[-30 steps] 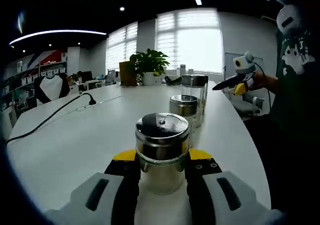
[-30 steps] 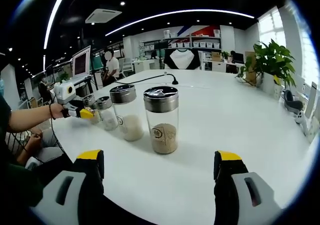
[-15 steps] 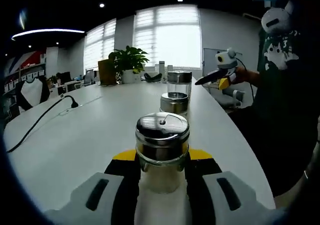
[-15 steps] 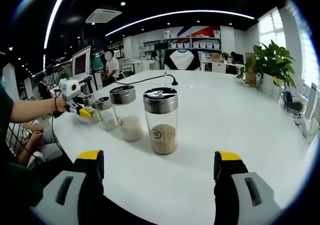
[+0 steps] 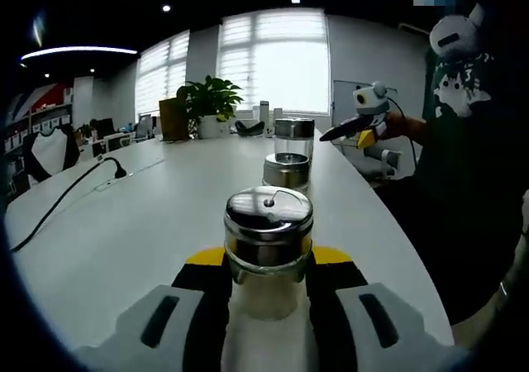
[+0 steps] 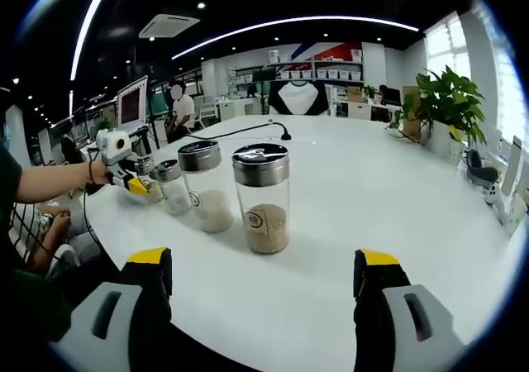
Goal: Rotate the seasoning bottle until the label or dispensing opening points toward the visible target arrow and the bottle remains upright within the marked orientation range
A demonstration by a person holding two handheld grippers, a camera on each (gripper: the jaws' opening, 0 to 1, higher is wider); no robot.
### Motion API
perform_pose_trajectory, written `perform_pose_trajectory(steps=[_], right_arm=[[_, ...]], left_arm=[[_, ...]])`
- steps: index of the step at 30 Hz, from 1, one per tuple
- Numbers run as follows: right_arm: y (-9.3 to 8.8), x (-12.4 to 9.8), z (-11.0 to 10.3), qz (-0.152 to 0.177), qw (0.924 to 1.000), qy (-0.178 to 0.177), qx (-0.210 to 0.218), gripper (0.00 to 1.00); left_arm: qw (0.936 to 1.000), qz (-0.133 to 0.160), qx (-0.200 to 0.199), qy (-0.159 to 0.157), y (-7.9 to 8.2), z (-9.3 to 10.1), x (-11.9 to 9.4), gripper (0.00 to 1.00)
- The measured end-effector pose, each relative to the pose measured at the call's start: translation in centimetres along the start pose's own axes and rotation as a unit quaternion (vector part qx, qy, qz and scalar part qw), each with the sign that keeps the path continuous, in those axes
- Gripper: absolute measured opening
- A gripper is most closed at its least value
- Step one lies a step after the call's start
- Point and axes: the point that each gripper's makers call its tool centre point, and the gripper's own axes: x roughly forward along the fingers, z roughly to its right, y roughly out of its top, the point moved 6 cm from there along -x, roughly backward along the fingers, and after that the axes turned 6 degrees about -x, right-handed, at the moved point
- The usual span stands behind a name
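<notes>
3 jars (image 6: pixel 261 198) (steel-lidded) stand on the table (image 6: pixel 397 215); left claw (image 5: pixel 267 266) pinches 1, right claw (image 6: pixel 260 274) spread.

I see three bottles in a row on the table (image 6: pixel 397 215): the nearest bottle (image 5: pixel 268 248) between my left gripper (image 5: pixel 266 293) jaws, the middle bottle (image 5: pixel 286 172) behind it, the far bottle (image 5: pixel 294 139) beyond.

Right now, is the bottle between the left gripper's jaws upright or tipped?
Upright: the seasoning bottle stands on the white table, metal cap on top, left gripper jaws against its sides.
</notes>
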Motion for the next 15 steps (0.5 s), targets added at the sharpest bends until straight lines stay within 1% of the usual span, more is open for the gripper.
perform_pose_trajectory(steps=[2, 4, 5, 6, 8, 9, 11, 12, 14, 15], right_arm=[[0.0, 0.0, -0.1, 0.0, 1.0, 0.002, -0.001, 0.93], [0.0, 0.0, -0.1, 0.0, 1.0, 0.002, -0.004, 0.93], [0.0, 0.0, -0.1, 0.0, 1.0, 0.001, -0.004, 0.93], [0.0, 0.0, 0.0, 0.001, 1.0, 0.001, -0.002, 0.93], [0.0, 0.0, 0.0, 0.002, 1.0, 0.0, 0.001, 0.93], [0.0, 0.0, 0.0, 0.002, 1.0, 0.0, 0.0, 0.93], [0.0, 0.0, 0.0, 0.002, 1.0, 0.0, 0.0, 0.93], [0.0, 0.0, 0.0, 0.002, 1.0, 0.0, 0.001, 0.93], [-0.1, 0.0, 0.0, 0.0, 1.0, 0.002, 0.002, 0.93], [-0.2, 0.0, 0.0, 0.0, 1.0, 0.002, 0.0, 0.93]], left_arm=[[1.0, 0.006, -0.005, 0.005, 0.1, -0.1, -0.2, 0.41], [0.9997, 0.016, -0.014, 0.009, 0.4, -0.1, -0.4, 0.49], [0.9997, 0.016, -0.014, 0.014, 0.4, -0.1, -0.5, 0.52], [0.9996, 0.014, -0.012, 0.021, 0.4, -0.1, -0.6, 0.53], [0.999, 0.015, -0.022, 0.035, 0.3, -0.1, -0.9, 0.54], [0.9979, 0.023, -0.029, 0.052, 0.4, -0.1, -1.1, 0.55], [0.9959, 0.038, -0.028, 0.077, 0.6, 0.0, -1.3, 0.6], [0.995, 0.042, -0.026, 0.087, 0.4, 0.3, -1.3, 0.63], [0.9936, 0.037, -0.027, 0.103, 0.0, 0.9, -1.3, 0.64], [0.9926, 0.045, -0.03, 0.109, -0.1, 1.2, -1.3, 0.65]])
